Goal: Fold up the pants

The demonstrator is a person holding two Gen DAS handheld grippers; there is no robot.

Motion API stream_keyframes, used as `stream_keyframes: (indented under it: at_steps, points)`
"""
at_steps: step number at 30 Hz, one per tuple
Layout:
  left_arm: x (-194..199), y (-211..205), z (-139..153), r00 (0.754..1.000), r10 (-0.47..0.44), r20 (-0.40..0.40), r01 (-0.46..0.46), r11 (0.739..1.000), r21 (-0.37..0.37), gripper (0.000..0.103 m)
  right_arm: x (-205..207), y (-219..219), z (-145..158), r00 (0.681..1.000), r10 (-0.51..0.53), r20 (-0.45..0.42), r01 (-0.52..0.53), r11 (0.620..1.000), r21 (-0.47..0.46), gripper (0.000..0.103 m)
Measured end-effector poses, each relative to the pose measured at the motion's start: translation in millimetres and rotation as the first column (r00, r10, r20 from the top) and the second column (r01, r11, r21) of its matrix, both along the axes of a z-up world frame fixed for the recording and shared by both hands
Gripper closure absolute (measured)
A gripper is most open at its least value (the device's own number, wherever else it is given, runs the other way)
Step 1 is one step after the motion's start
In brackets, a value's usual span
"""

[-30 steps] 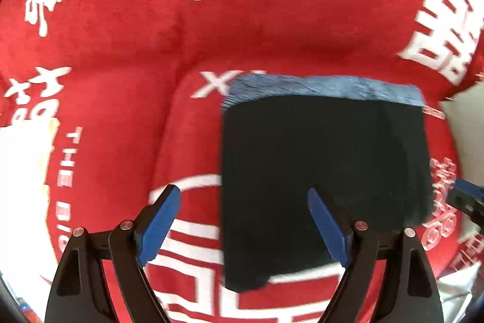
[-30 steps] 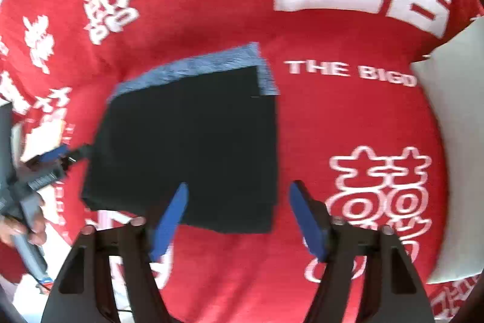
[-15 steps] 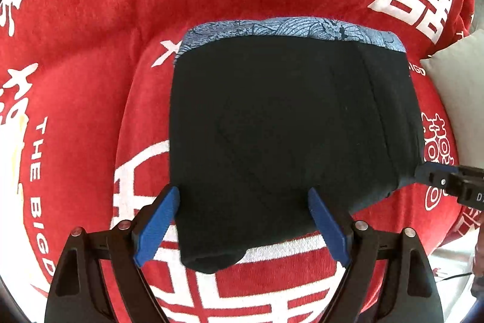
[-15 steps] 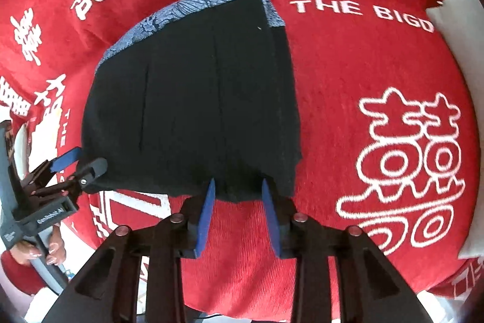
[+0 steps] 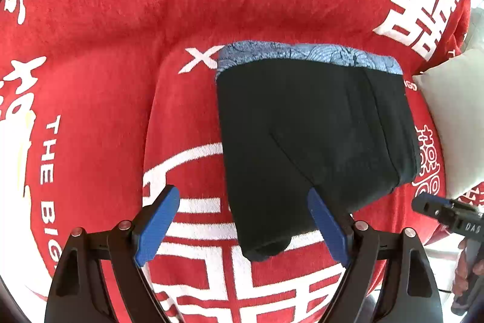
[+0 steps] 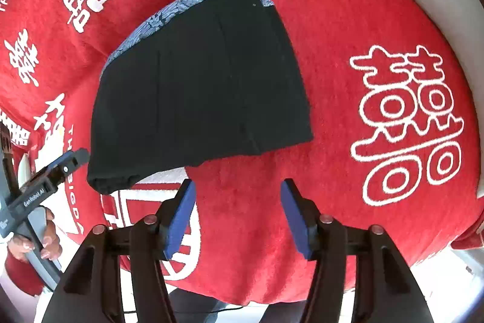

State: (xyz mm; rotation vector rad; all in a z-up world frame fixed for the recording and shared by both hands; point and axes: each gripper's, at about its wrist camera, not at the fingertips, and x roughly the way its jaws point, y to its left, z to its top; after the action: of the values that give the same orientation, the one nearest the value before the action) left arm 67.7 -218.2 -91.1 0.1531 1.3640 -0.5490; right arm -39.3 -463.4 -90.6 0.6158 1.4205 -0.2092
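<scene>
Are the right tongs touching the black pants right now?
Apart. The right wrist view shows the right tongs opening over bare red blanket, with a red gap before the black pants hem.

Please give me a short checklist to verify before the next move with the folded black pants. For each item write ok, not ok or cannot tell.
1. Pants lie folded and flat on the red blanket: ok.
2. Blue patterned waistband lies at the far edge: ok.
3. Left gripper empty, jaws wide over the near corner of the pants: ok.
4. Right gripper jaws opening, only blanket between them: ok.
5. White pillow clear of the pants: ok.
6. Layers underneath even: cannot tell.
</scene>
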Motion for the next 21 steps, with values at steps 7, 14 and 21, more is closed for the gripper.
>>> stream_keyframes:
  at_steps: [7, 14, 21]
  points:
    - [15.0, -1.5, 1.1, 1.000, 0.029, 0.008, -0.028, 0.996, -0.085, 0.006, 3.6, 3.0, 11.6, 0.998, 0.016, 0.068, -0.018, 1.000, 0.021, 0.039]
    - [33.5, -7.9, -15.7, 0.997, 0.054, -0.052, -0.058, 0.996, -0.071, 0.006, 19.7, -45.7, 21.9, 0.986, 0.022, 0.168, -0.025, 1.000, 0.016, 0.028]
    - [49.6, -18.0, -27.9, 0.992, 0.013, -0.123, -0.024, 0.996, -0.089, 0.006, 40.0, -102.2, -13.1, 0.987, -0.066, 0.146, 0.040, 0.983, 0.179, 0.028]
